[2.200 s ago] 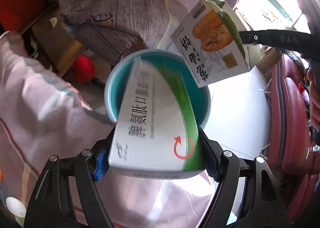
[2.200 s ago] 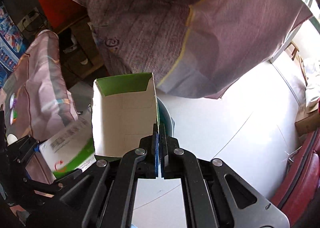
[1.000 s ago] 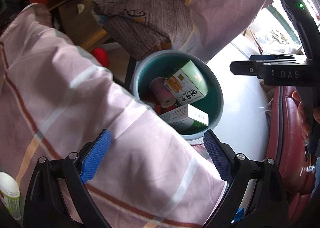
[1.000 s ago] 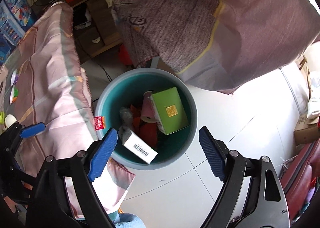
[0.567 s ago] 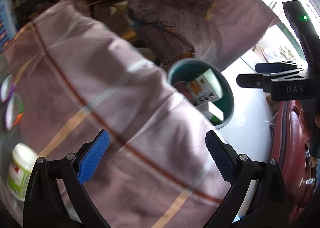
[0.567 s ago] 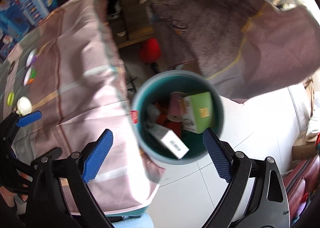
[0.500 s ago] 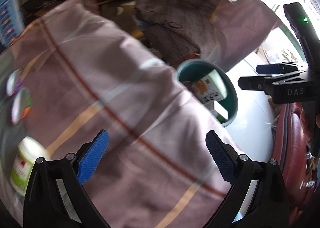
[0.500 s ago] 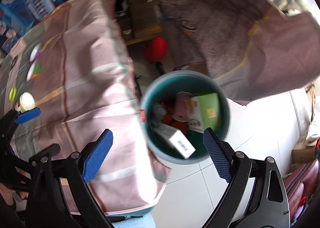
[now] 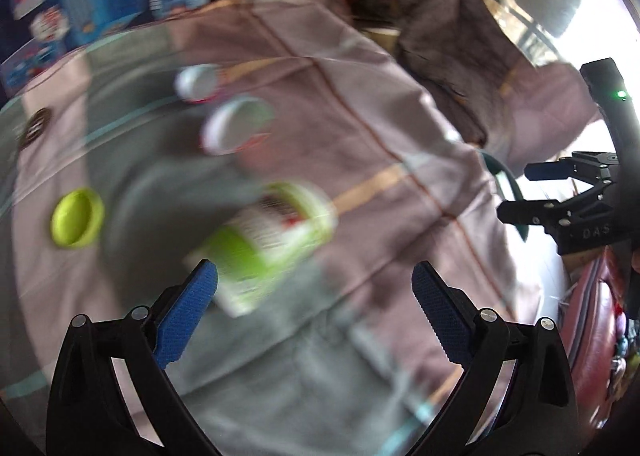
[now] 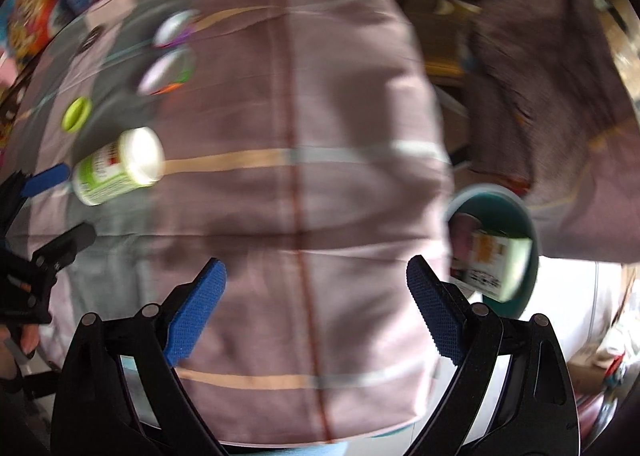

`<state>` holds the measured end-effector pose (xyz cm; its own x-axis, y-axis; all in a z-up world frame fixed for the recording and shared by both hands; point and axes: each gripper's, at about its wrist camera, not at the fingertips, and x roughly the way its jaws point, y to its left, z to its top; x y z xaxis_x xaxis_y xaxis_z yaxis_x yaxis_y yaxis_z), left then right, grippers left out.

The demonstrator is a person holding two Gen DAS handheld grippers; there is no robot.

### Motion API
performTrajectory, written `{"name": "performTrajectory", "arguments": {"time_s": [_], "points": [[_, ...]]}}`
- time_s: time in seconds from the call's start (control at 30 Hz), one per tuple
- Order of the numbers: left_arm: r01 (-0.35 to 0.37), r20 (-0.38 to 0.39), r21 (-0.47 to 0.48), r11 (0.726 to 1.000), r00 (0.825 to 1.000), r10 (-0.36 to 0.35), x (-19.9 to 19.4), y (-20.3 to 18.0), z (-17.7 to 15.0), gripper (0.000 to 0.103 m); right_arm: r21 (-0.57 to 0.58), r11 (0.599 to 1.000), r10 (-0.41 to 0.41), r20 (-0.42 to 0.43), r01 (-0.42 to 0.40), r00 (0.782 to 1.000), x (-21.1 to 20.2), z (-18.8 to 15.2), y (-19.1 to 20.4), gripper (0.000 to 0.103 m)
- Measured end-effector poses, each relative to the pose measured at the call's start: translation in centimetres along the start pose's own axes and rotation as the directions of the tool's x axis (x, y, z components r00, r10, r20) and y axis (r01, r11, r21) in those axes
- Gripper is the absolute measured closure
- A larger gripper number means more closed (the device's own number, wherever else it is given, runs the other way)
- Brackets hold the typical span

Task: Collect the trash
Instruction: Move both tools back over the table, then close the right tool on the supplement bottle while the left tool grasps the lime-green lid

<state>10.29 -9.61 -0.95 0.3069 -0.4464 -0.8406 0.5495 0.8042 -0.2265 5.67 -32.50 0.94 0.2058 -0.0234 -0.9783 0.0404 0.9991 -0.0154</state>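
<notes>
Now, through the left wrist view, my left gripper (image 9: 312,292) stood wide and empty over the pink tablecloth (image 9: 360,160), a green-labelled bottle (image 9: 276,244) lying just beyond its left pad — trash not yet collected, with a green lid (image 9: 76,222) farther left. Through the right wrist view, my right gripper (image 10: 316,300) was wide too, holding nothing; the bin (image 10: 520,212) sat right, boxes (image 10: 488,260) already inside.

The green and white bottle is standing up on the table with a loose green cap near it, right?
Not quite. The bottle is lying on its side on the pink tablecloth, not standing up; the right wrist view shows this best. The loose green cap does sit near it.
</notes>
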Motion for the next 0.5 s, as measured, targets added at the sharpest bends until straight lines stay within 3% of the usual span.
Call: {"name": "performTrajectory", "arguments": {"time_s": [0.2,0.3,0.4,0.47,0.5], "points": [[-0.055,0.007,-0.081,0.995,0.998,0.056,-1.5,7.1,-2.0,0.005,-0.068,0.997,0.016,-0.037,-0.018,0.999,1.4,2.0,6.4,0.015],[-0.077,0.004,-0.105,0.991,0.997,0.078,-1.7,9.5,-2.8,0.005,-0.045,0.994,0.091,-0.08,-0.095,0.993,2.3,2.9,8.9,0.016],[-0.092,0.001,-0.134,0.987,0.996,0.093,-2.0,12.2,-3.6,0.005,-0.001,0.986,0.163,-0.124,-0.164,0.979,3.0,3.5,10.6,0.032],[-0.097,0.002,-0.15,0.984,0.995,0.098,-2.1,13.4,-4.0,0.005,0.036,0.981,0.195,-0.148,-0.192,0.97,3.6,4.1,11.3,0.049],[-0.098,0.003,-0.155,0.983,0.995,0.1,-2.1,13.6,-4.1,0.005,0.055,0.979,0.204,-0.155,-0.198,0.967,4.0,4.5,11.7,0.05]]}}
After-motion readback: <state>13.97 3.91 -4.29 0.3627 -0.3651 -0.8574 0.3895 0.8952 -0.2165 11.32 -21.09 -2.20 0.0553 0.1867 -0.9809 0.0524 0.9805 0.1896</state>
